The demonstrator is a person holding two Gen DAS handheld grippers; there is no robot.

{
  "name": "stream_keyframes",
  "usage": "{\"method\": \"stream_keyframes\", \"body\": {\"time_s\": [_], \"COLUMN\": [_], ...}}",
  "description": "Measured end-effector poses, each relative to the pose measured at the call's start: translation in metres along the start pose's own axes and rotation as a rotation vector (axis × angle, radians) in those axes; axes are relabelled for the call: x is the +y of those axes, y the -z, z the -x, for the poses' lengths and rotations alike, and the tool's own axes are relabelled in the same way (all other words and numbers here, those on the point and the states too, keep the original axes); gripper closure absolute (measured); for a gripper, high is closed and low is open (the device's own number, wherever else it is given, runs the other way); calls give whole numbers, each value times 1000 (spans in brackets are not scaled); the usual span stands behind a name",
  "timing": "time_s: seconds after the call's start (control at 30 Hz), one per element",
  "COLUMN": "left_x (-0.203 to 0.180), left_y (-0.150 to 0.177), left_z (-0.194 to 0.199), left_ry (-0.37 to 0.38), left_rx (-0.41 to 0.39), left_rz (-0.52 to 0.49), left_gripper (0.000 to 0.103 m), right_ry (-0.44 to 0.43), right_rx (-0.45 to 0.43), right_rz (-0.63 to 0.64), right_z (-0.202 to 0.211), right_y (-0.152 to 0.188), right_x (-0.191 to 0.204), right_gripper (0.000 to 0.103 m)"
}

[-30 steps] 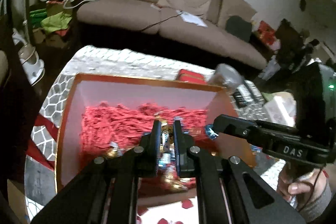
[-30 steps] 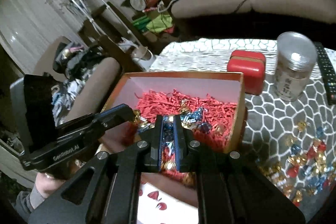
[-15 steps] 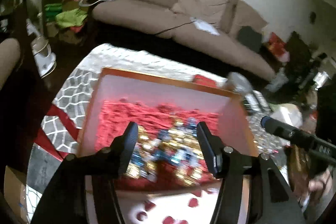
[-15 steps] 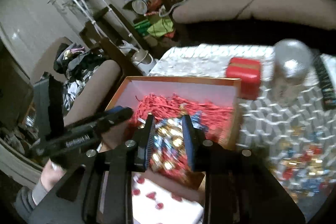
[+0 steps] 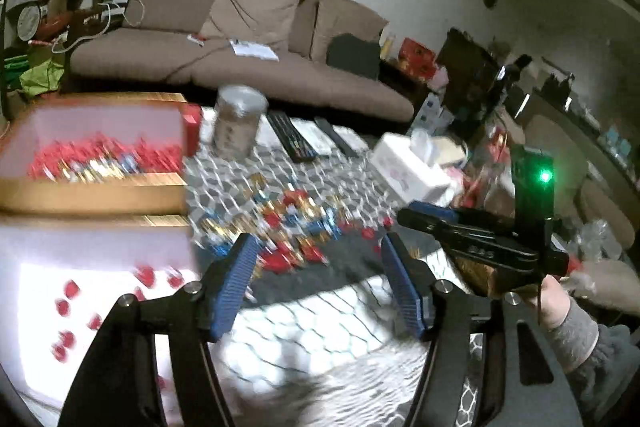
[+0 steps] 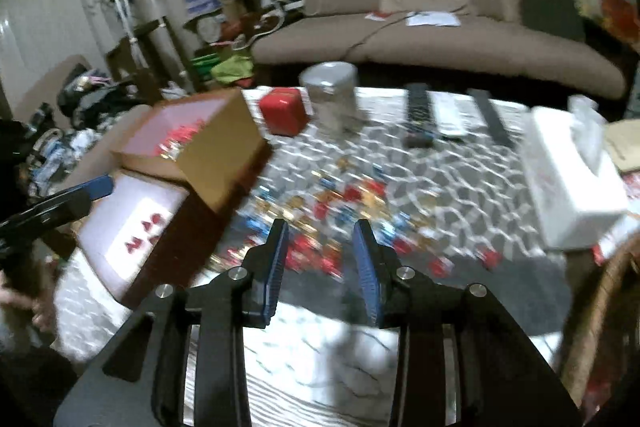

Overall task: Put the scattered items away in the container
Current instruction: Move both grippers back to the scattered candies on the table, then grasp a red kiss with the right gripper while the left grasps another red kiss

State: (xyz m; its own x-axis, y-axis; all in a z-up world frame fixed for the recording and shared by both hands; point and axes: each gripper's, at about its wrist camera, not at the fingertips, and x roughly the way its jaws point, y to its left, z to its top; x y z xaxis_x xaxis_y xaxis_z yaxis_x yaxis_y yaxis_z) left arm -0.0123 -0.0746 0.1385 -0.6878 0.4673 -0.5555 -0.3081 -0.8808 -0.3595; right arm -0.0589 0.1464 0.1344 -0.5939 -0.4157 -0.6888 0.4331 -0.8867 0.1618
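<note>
A heap of wrapped candies (image 5: 292,223) (image 6: 340,215) in red, blue and gold lies on the patterned table cloth. The gold-edged box (image 5: 92,187) (image 6: 216,155) with red paper shreds and candies inside stands at the left. My left gripper (image 5: 316,247) hangs above the near side of the heap, its jaws opening, nothing between them. My right gripper (image 6: 320,231) hovers over the same heap, its jaws opening too and empty. The right gripper also shows at the right of the left wrist view (image 5: 424,215).
The box's white lid (image 5: 80,287) with red hearts lies in front of the box. Behind the heap stand a silver tin (image 6: 332,99), a red case (image 6: 284,109), several remotes (image 6: 418,115) and a white tissue box (image 6: 568,171). A sofa (image 6: 436,39) runs behind the table.
Both grippers were shut over the box holding candies, then opened and let them fall in. Both have since swung right, away from the box, to above the heap on the cloth.
</note>
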Motion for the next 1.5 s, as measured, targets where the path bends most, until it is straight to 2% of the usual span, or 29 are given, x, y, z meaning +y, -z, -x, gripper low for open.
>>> {"method": "stream_keyframes", "body": {"time_s": [0.1,0.23,0.3,0.43,0.53,0.6,0.7,0.73,0.77,0.83,0.93,1.0,1.1,1.17,1.2,1.33,1.5], "left_x": [-10,-12,-19,-19,-13,-13,-15,-17,-18,-18,-23,-24,-11,-4,-4,-1,3], "left_y": [27,55,61,63,64,65,63,61,58,51,41,37,37,46,51,67,68], "left_z": [-26,-56,-61,-65,-65,-69,-72,-74,-77,-85,-102,-119,-122,-110,-105,-100,-103], "left_ry": [-14,-43,-66,-73,-56,-61,-69,-73,-76,-75,-112,-101,-48,13,18,0,-9], "left_rx": [39,94,93,88,78,80,81,81,80,77,81,100,98,74,66,90,86], "left_rz": [22,-8,-58,-79,-56,-46,-54,-54,-54,-41,-69,-80,35,117,122,115,136], "left_gripper": [38,38,38,38,38,38,38,38,38,38,38,38,38,38,38,38,38], "right_ry": [13,14,-2,-6,-14,-10,-13,-8,0,-2,5,6,-15,-36,-39,-56,-70], "right_rx": [14,32,62,101,117,112,116,116,114,102,81,68,61,63,71,139,163], "right_rz": [33,119,145,200,211,214,181,174,168,147,124,113,115,137,161,238,260], "right_z": [-14,-46,-69,-103,-119,-124,-121,-116,-109,-93,-60,-43,-36,-46,-54,-98,-128], "right_y": [16,28,33,37,37,39,39,38,37,36,34,34,35,36,37,41,43], "right_x": [-2,11,15,20,21,19,13,12,10,5,-5,-13,-21,-19,-16,-2,5], "right_gripper": [72,74,74,74,86,89,93,100,102,102,102,98,90,86,85,84,85]}}
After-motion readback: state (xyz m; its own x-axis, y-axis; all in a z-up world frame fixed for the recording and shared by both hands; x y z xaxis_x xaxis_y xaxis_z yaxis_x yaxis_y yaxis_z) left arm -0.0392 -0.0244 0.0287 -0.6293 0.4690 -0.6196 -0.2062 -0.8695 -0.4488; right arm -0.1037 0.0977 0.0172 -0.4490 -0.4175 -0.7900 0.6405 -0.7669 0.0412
